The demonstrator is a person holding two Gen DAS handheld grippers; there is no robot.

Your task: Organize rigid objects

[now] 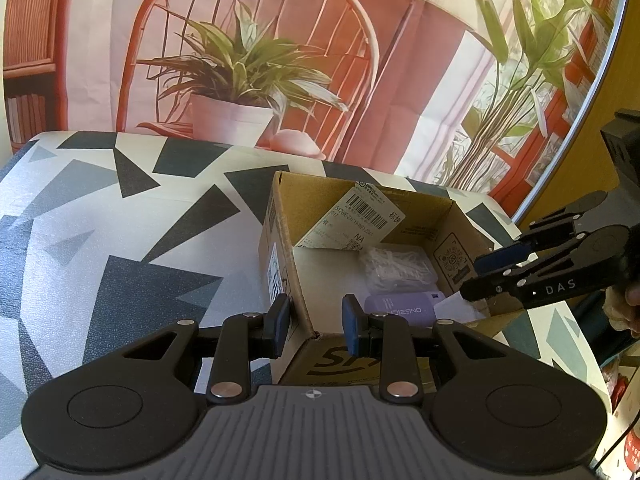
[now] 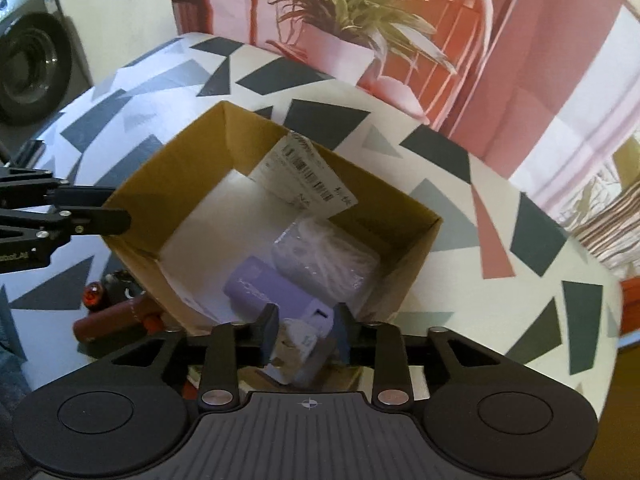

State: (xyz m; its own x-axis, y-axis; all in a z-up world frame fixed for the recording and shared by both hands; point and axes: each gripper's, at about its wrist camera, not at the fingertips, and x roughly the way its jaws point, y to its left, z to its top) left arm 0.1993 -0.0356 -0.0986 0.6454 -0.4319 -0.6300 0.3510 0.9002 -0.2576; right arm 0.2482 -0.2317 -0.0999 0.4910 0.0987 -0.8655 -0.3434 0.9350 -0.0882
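An open cardboard box (image 1: pixel 304 200) (image 2: pixel 396 208) stands on the patterned table. In it lie a purple power bank (image 1: pixel 400 310) (image 2: pixel 256 284), a clear bag of white parts (image 1: pixel 396 268) (image 2: pixel 324 260) and a loose shipping label (image 1: pixel 356 220). My left gripper (image 1: pixel 316 322) (image 2: pixel 120 206) is shut on the box's near left corner, one finger outside the wall and one inside. My right gripper (image 2: pixel 306 332) (image 1: pixel 472 280) points down over the box's right side. It is open, and a small white and lavender packet (image 2: pixel 300 344) (image 1: pixel 456 308) sits between its fingers, low in the box.
A red-brown cylinder (image 2: pixel 116 320), a red-capped thing (image 2: pixel 92 294) and a dark item (image 2: pixel 116 280) lie on the table left of the box. A printed backdrop (image 1: pixel 240 60) hangs behind the table. A washing machine (image 2: pixel 28 68) stands far left. A person's hand (image 1: pixel 624 308) holds the right gripper.
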